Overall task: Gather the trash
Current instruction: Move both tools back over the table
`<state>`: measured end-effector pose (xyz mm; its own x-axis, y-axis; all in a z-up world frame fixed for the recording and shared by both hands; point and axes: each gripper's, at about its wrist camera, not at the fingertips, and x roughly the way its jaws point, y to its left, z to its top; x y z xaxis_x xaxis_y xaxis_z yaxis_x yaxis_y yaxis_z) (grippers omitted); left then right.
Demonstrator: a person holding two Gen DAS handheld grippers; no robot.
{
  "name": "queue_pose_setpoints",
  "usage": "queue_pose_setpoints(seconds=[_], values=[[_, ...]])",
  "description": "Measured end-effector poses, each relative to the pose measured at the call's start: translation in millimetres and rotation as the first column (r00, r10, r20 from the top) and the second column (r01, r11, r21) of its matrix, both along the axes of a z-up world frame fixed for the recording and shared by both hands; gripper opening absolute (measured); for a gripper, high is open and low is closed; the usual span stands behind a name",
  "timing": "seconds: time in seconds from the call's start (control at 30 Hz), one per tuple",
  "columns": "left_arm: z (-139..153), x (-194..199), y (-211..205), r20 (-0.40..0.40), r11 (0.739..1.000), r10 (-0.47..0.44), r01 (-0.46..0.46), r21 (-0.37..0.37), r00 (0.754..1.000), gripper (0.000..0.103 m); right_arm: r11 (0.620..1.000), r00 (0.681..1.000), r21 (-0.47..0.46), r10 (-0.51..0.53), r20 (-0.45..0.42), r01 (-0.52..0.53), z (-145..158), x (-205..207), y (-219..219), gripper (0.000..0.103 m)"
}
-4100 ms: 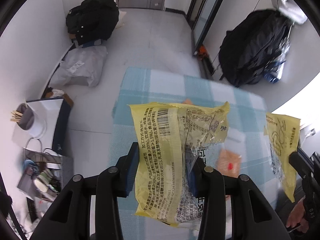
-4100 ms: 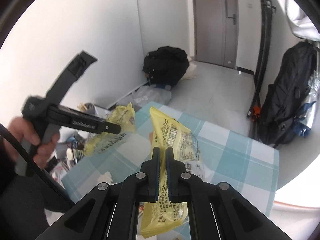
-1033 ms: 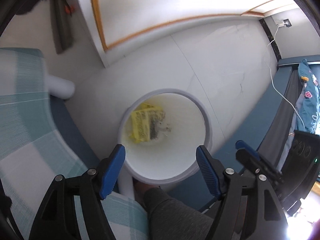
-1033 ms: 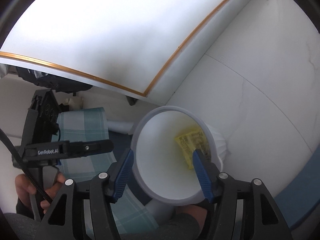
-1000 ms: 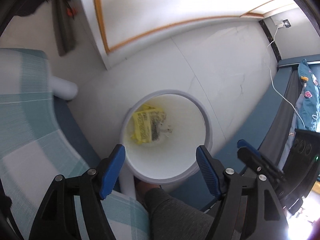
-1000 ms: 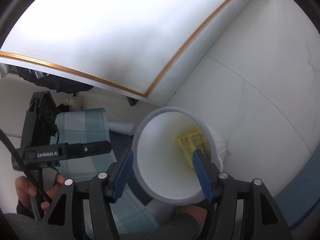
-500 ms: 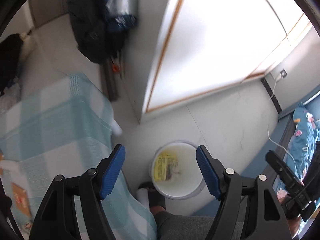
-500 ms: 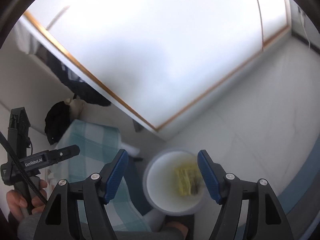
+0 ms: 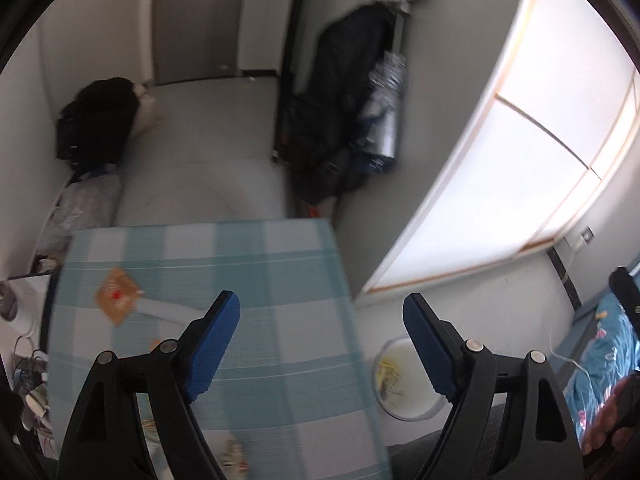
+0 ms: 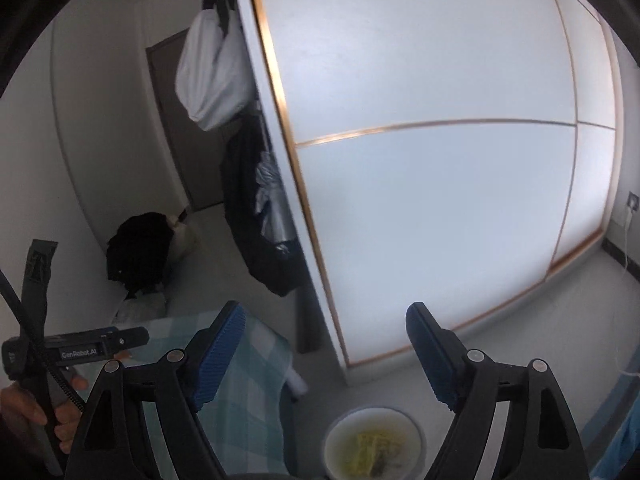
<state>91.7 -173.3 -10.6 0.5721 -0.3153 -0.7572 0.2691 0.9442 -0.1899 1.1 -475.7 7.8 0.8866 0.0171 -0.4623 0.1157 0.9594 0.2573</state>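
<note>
My left gripper (image 9: 320, 308) hangs over the table with the blue checked cloth (image 9: 280, 264), its jaws opening with nothing between them. An orange wrapper (image 9: 116, 298) lies on the cloth at the left, and a pale scrap (image 9: 236, 452) lies near the front edge. The white bin (image 9: 424, 404) stands on the floor beside the table, with yellow wrappers (image 9: 386, 368) inside. My right gripper (image 10: 326, 316) is high above that bin (image 10: 340, 424) and its yellow wrappers (image 10: 376, 452), jaws opening and empty. The left gripper (image 10: 136, 337) shows at the left of the right wrist view.
A white sliding wardrobe door (image 10: 440, 160) rises just behind the bin. Black bags (image 9: 320, 112) lean by it, another black bag (image 9: 96, 120) sits at the far wall, and a grey plastic bag (image 9: 84, 204) lies past the table. Blue bedding (image 9: 608, 340) is at the right.
Both grippers have risen and tipped up from just above the bin, which is now small and low in both views. The table has come into the left view. Both jaws stand wider.
</note>
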Motion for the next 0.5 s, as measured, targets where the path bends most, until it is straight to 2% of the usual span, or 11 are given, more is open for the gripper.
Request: queue_pose_setpoints(seconds=[0.2, 0.3, 0.5], values=[[16, -11, 71, 0.139, 0.992, 0.124, -0.127, 0.006, 0.982, 0.091, 0.996, 0.992, 0.018, 0.083, 0.096, -0.085, 23, 0, 58, 0.087], [17, -17, 97, 0.161, 0.987, 0.162, -0.162, -0.015, 0.974, 0.092, 0.990, 0.981, 0.015, 0.140, 0.136, -0.143, 27, 1, 88, 0.087], [16, -27, 144, 0.219, 0.974, 0.223, -0.226, -0.012, 0.950, 0.096, 0.972, 0.962, -0.001, 0.232, 0.146, -0.235, 22, 6, 144, 0.088]])
